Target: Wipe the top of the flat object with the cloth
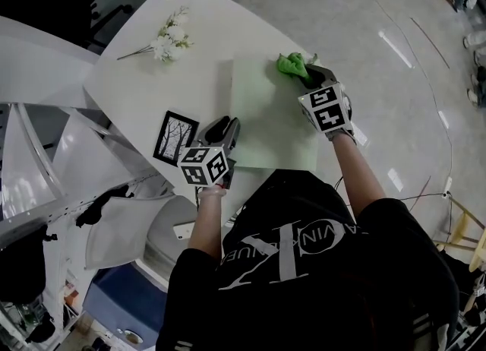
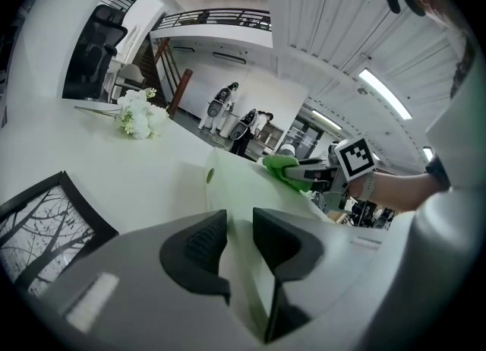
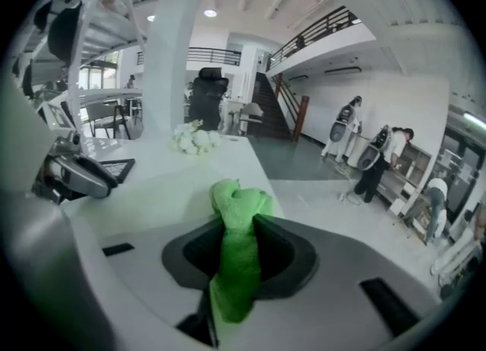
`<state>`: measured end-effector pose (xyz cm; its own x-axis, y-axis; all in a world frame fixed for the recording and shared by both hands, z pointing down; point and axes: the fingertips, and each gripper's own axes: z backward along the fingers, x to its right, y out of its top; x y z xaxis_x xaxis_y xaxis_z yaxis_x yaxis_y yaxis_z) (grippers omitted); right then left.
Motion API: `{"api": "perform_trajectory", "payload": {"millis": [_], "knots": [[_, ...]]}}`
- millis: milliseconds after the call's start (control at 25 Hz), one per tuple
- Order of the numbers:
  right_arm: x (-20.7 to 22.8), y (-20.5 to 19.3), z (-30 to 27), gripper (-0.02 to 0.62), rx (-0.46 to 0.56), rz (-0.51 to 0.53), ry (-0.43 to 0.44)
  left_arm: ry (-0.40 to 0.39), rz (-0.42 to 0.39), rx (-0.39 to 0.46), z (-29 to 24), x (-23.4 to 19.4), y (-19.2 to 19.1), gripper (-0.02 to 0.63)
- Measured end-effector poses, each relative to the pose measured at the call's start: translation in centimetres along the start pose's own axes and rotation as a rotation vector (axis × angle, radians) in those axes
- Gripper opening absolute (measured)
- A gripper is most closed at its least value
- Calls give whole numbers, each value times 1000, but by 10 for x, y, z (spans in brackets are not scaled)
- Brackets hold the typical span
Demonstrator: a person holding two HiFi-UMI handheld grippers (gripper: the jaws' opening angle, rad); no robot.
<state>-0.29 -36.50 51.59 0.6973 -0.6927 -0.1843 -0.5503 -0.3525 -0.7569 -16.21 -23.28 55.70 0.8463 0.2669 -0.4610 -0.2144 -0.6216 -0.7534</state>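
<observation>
On the white table point(image 1: 190, 45), a pale green board point(image 1: 266, 106) lies along the right edge, the left gripper point(image 2: 239, 239) seemingly pinching its near edge between 2 jaws, while the right gripper point(image 3: 239, 247) clamps a green cloth point(image 1: 292, 63) at the board's far-right corner.

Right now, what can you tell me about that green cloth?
The green cloth is a small, bright, fluffy-looking towel, bunched into a wad. The right gripper is clamped on its middle, so a rounded tuft sticks out beyond the jaws and the rest trails back between them. It sits at the far right corner of the pale green board, apparently touching its top.
</observation>
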Motion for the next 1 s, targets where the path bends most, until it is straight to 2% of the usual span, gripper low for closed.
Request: {"api": "perform_trajectory", "payload": {"millis": [120,320,600,840,1000], "knots": [[-44,18,-12,81,23,93,94,1,5,2,0,-1,0,117],[-108,48,-23,81,62,191,239,3,14,7,0,-1,0,117],[-171,56,-26,81,58,325,380,5,25,11,0,-2,0,117],[-184,43,-27,81,21,461,405,11,31,7,2,-4,-1,117],[-175,33,-22,81,2,450,406,12,39,6,1,-4,-2,118]]}}
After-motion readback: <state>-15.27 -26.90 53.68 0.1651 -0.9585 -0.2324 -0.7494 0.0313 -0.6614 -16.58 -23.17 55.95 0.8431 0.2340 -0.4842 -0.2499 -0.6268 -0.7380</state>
